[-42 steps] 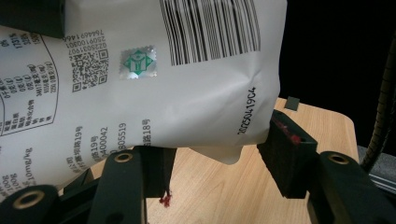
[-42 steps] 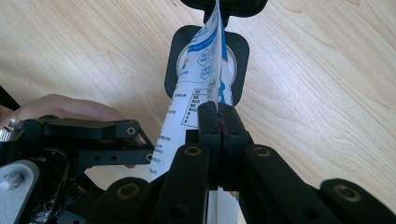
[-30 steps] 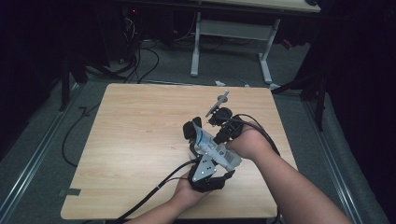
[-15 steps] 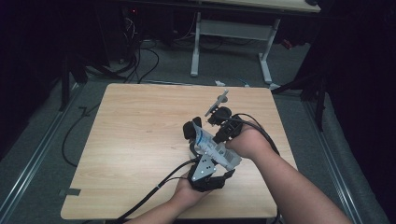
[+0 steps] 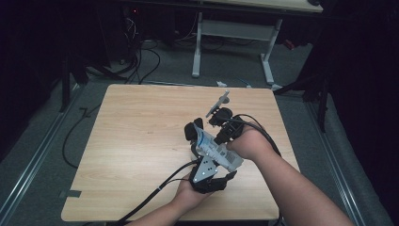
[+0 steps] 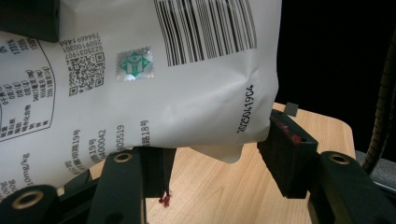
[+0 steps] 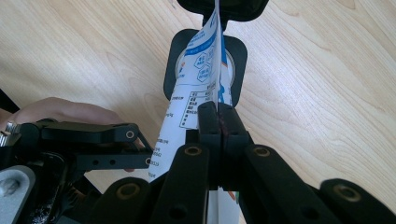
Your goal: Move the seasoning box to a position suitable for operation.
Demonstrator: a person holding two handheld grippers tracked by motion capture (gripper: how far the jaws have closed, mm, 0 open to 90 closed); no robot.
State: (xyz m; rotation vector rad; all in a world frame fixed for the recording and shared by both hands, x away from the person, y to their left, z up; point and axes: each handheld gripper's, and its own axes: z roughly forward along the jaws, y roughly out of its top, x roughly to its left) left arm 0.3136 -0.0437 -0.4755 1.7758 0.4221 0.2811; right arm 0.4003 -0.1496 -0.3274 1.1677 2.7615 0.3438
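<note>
Wooden counter (image 5: 141, 141) is set in a dark room, with a grey carpeted floor (image 5: 42, 155) and cables around it. Nearest, the left gripper (image 6: 215, 158) is held low at the counter's near edge; its fingers (image 6: 285, 154) stand apart around the lower corner of a white pouch (image 5: 214, 148), and pad contact cannot be told. Print read on the pouch: a barcode, a QR code, a green hologram sticker, date code "20250419C4". Further on, the right gripper (image 7: 218, 126) is clamped tight on the pouch's thin edge, which is held above the counter between both grippers. Beyond, a second table's legs (image 5: 197, 47) are seen.
</note>
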